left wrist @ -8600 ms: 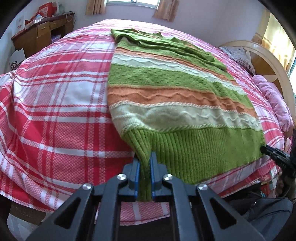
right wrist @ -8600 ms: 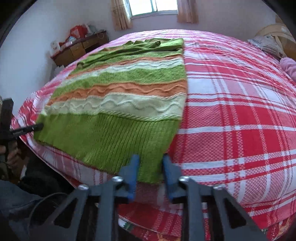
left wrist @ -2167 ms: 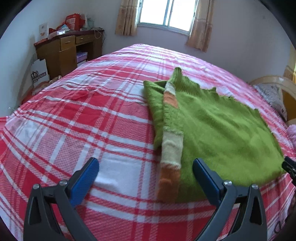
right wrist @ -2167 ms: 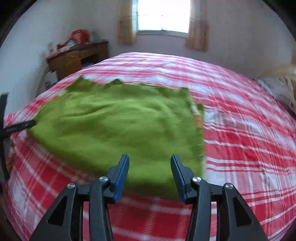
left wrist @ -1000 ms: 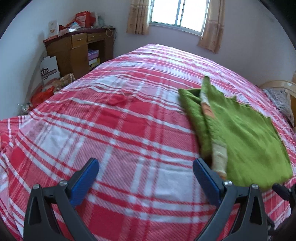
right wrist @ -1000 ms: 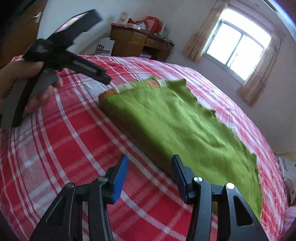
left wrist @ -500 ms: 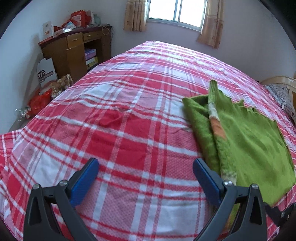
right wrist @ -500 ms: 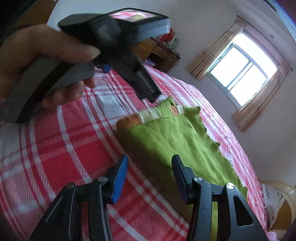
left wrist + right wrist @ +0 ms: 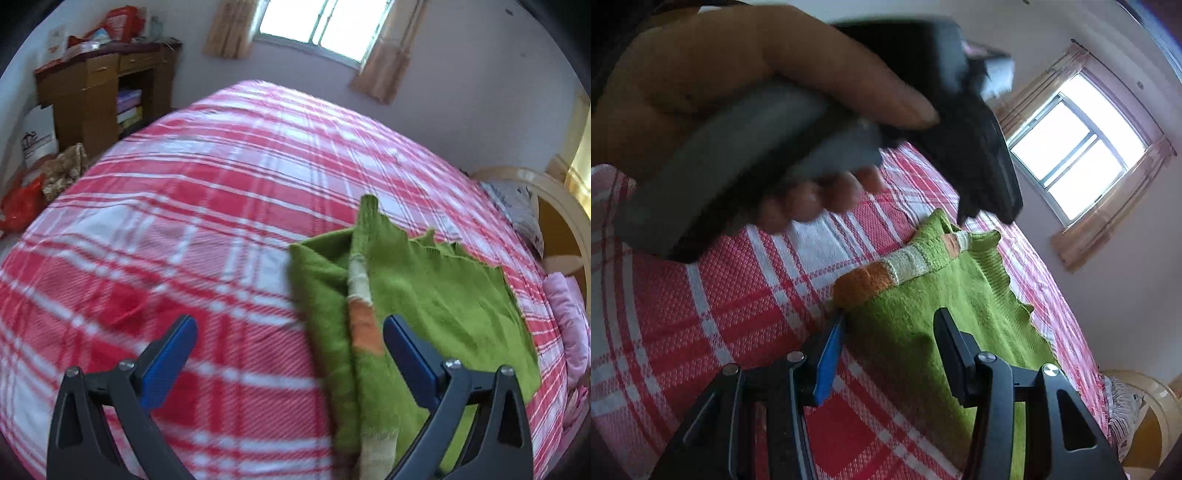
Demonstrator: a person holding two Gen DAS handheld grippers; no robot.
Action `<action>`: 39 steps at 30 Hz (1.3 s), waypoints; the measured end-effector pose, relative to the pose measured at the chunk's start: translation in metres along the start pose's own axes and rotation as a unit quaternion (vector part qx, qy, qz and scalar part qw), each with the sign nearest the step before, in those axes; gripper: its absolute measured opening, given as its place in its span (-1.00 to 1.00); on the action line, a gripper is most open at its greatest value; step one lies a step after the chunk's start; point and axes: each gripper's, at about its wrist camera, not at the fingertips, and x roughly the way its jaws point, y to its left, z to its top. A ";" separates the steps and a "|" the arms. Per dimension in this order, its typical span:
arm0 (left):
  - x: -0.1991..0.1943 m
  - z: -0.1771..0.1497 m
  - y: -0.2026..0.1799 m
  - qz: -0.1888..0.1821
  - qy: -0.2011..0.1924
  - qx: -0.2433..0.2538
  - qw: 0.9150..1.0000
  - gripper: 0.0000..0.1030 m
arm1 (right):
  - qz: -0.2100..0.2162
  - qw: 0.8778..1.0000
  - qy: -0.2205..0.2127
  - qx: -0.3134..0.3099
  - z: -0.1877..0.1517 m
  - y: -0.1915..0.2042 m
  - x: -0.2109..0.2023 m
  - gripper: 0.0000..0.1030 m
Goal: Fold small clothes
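While the folded sweater [image 9: 436, 295] lies on the bed [image 9: 229, 177], both grippers hover above it with nothing held.

Left wrist view:
- The left gripper [image 9: 290, 349] has its fingers spread wide apart; the blue pads show at 7 and 5 o'clock.
- The sweater occupies the 3 to 5 o'clock sector of the red plaid bedspread. Its plain green side faces up; a folded edge with cream and orange stripes runs along its left side toward 6 o'clock, passing between the fingers near the right one.
- A wooden desk [image 9: 96, 88] stands at 10 o'clock, a curtained window [image 9: 314, 29] at 12 o'clock, and a pink pillow [image 9: 567, 317] at 3 o'clock.

Right wrist view:
- The right gripper [image 9: 888, 345] has its fingers partly apart, not pressing on anything. The sweater's near corner lies below the gap, and the left finger's tip sits just beside the orange-striped edge.
- The sweater [image 9: 945, 306] extends from centre toward 4 o'clock.
- The person's left hand [image 9: 720, 85], at 11 o'clock, grasps the left gripper's handle, blurred and close to the lens.
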 end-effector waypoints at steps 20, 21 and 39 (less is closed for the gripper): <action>0.039 0.020 -0.017 -0.079 0.056 0.011 0.995 -0.71 | 0.025 1.000 -0.002 0.014 -0.002 -0.004 0.003 -0.65; 0.037 0.020 -0.016 -0.079 0.056 0.006 0.995 -0.72 | 0.027 1.000 -0.004 0.014 -0.002 -0.004 0.001 -0.69; 0.001 0.042 -0.055 -0.106 0.021 -0.017 0.994 -0.74 | 0.078 0.978 -0.071 0.181 -0.039 -0.086 -0.056 -0.84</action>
